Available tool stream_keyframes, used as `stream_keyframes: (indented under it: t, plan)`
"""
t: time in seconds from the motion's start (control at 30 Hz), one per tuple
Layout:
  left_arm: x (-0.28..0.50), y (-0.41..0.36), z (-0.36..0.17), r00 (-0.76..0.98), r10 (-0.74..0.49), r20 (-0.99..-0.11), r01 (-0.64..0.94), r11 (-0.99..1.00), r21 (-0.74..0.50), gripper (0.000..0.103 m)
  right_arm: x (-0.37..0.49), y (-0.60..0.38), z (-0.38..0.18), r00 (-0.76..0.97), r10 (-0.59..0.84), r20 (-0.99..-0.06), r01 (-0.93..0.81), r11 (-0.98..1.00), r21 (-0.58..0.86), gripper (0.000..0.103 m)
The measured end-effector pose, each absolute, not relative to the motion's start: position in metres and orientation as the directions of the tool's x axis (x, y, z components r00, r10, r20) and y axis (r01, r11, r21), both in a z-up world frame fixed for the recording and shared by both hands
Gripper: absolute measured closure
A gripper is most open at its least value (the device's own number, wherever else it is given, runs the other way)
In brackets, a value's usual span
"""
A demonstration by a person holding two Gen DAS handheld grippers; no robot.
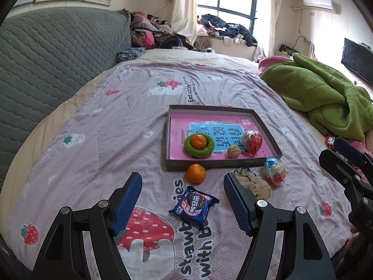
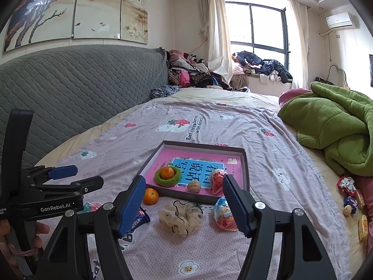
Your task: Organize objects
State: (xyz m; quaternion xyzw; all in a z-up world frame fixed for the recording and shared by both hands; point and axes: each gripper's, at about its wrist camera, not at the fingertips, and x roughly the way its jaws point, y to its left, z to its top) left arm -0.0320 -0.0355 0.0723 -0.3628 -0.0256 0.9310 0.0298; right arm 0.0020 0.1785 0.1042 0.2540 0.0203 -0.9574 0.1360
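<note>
Left gripper (image 1: 183, 204): jaws released, empty.
Cookie packet (image 1: 194, 204): lay between them, lower centre, long axis slanting.
Right gripper (image 2: 184, 204): released, farther.

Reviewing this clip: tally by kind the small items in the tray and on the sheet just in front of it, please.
Oranges: 2, one in the tray, one outside
Scrunchies: 2, green, beige
Foil-wrapped eggs: 2, in the tray, outside
Walnut: 1
Cookie packet: 1
Total: 8
</note>
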Motion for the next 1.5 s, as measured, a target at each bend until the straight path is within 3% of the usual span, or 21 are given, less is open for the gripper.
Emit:
stream_keyframes:
  t: [0.9,1.5]
  plan:
    - [-0.049,-0.024,0.012,-0.586,0.148,-0.797,-0.135,-0.987,-0.084,0.029,-0.012,0.17,0.067,-0.776,-0.247,-0.58,0.292,-0.956,0.016,0.035]
    - [-0.057,-0.024,-0.016,-0.547,0.184,-0.817,-0.203,-0.976,-0.084,0.029,-0.022,0.158,0.037,-0.731,-0.223,-0.645,0.336,-0.94,-0.056,0.035]
